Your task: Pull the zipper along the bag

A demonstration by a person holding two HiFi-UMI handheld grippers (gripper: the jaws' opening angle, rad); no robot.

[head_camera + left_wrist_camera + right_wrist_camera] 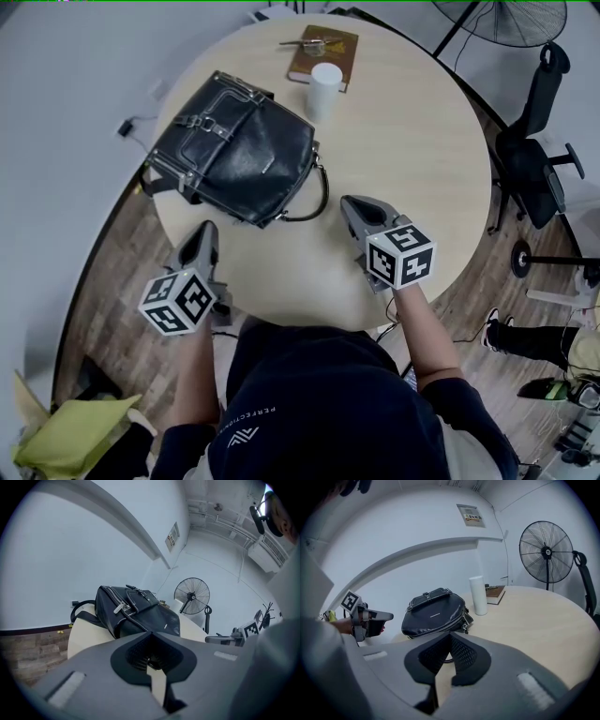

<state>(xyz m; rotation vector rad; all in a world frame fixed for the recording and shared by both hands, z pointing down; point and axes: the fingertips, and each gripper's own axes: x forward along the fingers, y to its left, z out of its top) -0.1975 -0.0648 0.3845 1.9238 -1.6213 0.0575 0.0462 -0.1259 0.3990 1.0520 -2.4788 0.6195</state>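
The bag (234,150) looked like smooth black leather with a soft sheen, its buckles (195,121) bright metal. The table (412,178) had a pale, matt wood-grain top.

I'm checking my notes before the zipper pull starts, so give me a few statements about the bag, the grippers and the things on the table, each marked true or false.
1. The black bag lies on the round table. True.
2. The left gripper grips the bag. False: its jaws are shut on nothing, short of the bag.
3. A white cup stands next to the brown book. True.
4. The right gripper is open. False: its jaws are together and empty.
5. The fan stands on the table. False: it stands on the floor beyond it.
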